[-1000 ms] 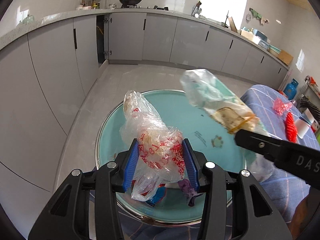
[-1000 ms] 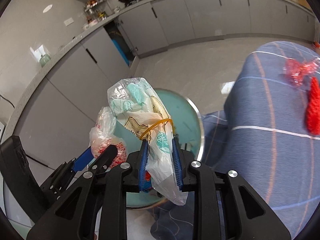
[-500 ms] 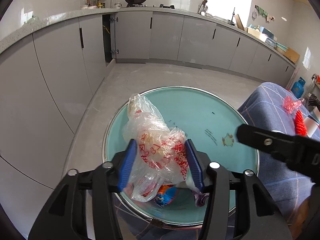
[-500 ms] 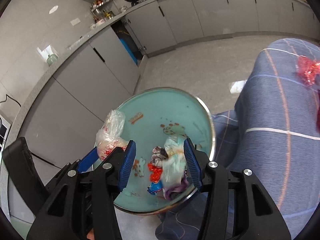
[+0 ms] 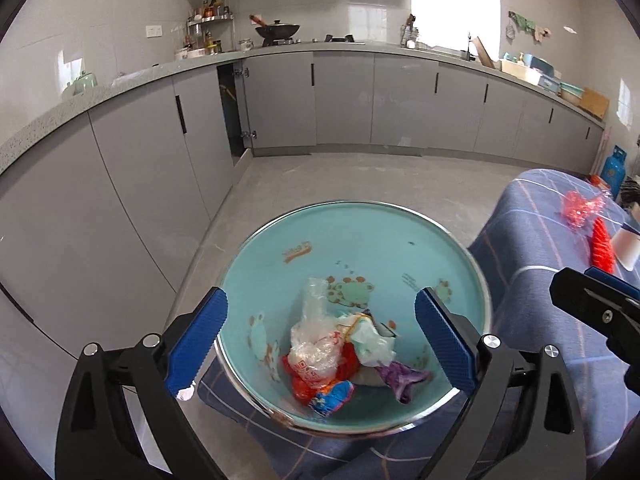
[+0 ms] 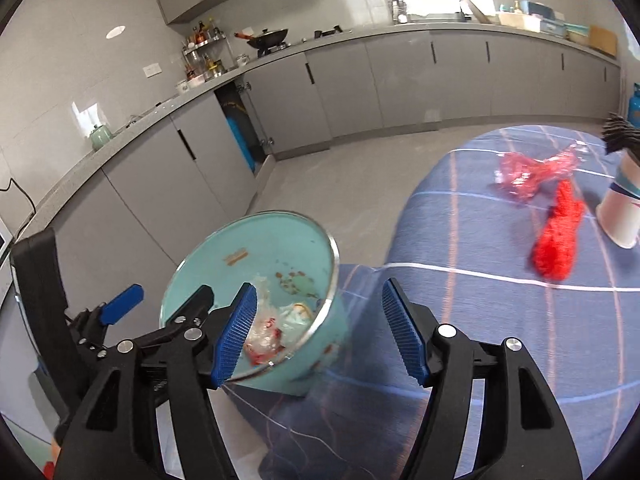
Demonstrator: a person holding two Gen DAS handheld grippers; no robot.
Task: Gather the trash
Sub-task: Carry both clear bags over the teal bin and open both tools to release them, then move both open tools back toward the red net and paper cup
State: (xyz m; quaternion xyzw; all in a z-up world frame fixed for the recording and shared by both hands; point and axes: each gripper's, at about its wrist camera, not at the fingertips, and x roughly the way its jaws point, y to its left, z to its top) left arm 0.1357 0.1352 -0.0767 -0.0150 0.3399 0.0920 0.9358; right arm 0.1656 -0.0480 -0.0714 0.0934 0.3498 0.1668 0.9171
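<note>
A teal basin (image 5: pixel 360 232) with a metal rim stands at the edge of the blue checked table; it also shows in the right wrist view (image 6: pixel 280 236). In it lies a heap of trash: a clear plastic bag with red print (image 5: pixel 316 348), a white-green bag (image 5: pixel 372 340), red, blue and purple wrappers. My left gripper (image 5: pixel 320 344) is open and empty above the basin. My right gripper (image 6: pixel 320 328) is open and empty, just right of the basin. A red plastic bag (image 6: pixel 532 172) and a red mesh piece (image 6: pixel 560 236) lie on the table.
A white paper cup (image 6: pixel 624 208) stands at the table's right side beside the red pieces. The blue checked tablecloth (image 6: pixel 480 320) covers the table. Grey kitchen cabinets (image 5: pixel 340 104) line the far wall, one door ajar. A blue gas cylinder (image 5: pixel 614 164) stands on the floor.
Both grippers opened and let go of their bags, which dropped into the basin. Both have pulled back and tilted up a little.
</note>
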